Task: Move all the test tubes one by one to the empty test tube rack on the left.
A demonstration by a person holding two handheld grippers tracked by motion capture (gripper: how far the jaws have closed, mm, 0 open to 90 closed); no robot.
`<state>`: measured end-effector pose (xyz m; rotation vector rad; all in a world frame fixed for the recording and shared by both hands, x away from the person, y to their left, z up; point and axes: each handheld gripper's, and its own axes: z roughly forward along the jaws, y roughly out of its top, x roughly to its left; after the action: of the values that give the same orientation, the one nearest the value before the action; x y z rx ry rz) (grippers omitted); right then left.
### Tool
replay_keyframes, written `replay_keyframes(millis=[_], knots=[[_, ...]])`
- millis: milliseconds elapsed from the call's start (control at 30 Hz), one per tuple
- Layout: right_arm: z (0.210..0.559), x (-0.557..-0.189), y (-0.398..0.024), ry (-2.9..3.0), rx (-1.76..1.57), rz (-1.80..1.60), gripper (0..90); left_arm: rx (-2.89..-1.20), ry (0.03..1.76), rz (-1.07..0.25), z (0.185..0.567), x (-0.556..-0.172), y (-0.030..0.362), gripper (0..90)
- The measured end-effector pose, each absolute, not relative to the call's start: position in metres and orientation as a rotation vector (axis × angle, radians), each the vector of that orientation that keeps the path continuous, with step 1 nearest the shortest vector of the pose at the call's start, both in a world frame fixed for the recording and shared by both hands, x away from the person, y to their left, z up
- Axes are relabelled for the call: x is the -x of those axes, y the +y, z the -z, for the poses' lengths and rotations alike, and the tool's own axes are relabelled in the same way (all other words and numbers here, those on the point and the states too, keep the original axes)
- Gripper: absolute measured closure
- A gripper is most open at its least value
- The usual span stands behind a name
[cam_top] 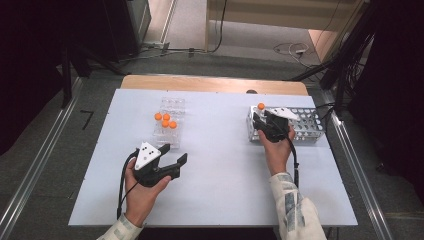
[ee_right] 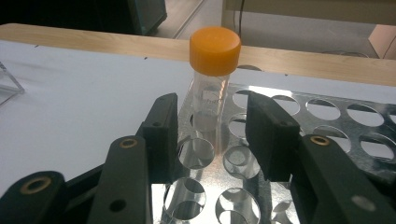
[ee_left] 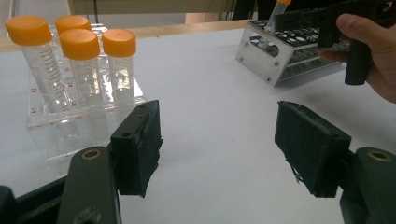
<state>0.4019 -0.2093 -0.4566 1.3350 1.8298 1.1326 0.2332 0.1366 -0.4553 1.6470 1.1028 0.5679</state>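
Observation:
A clear plastic rack (cam_top: pixel 169 131) (ee_left: pixel 70 135) holds several orange-capped tubes (cam_top: pixel 165 120) (ee_left: pixel 79 60) at the middle left of the white table. My left gripper (cam_top: pixel 175 152) (ee_left: pixel 219 144) hovers just in front of it, open, with nothing between its jaws. At the right stands a metal hole rack (cam_top: pixel 306 125) (ee_right: pixel 327 121) (ee_left: pixel 266 60). One orange-capped tube (cam_top: pixel 261 106) (ee_right: pixel 212 70) stands upright in its near left corner. My right gripper (cam_top: pixel 260 118) (ee_right: pixel 212 133) straddles this tube, open, with a gap between each pad and the tube wall.
The white table top (cam_top: pixel 225 165) has a wooden strip (cam_top: pixel 215 84) along its far edge. Most holes of the metal rack are unfilled. Cables lie on the floor (cam_top: pixel 290 49) beyond the table, and metal rails run along both sides.

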Motion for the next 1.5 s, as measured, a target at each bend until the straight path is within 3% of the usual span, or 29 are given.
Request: replay_keyframes(millis=[200, 500, 700, 1167, 1500], knots=[[0.46, -0.409, -0.208, 1.852, -1.312, -1.128, 57.6, -1.641, 1.106, -0.562, 0.456, -0.234, 0.137, 32.6], [0.458, -0.416, -0.207, 1.871, -1.299, -1.131, 71.4, -1.643, 1.109, -0.564, 0.456, -0.234, 0.139, 33.5], [0.451, -0.413, -0.21, 1.853, -1.29, -1.16, 71.9, -1.649, 1.107, -0.56, 0.457, -0.234, 0.138, 33.8], [0.395, -0.381, -0.217, 1.787, -1.159, -1.275, 72.0, -1.648, 1.113, -0.541, 0.457, -0.235, 0.138, 30.4], [0.412, -0.336, -0.187, 2.012, -1.015, -1.34, 72.0, -1.633, 1.086, -0.526, 0.45, -0.235, 0.131, 30.7]])
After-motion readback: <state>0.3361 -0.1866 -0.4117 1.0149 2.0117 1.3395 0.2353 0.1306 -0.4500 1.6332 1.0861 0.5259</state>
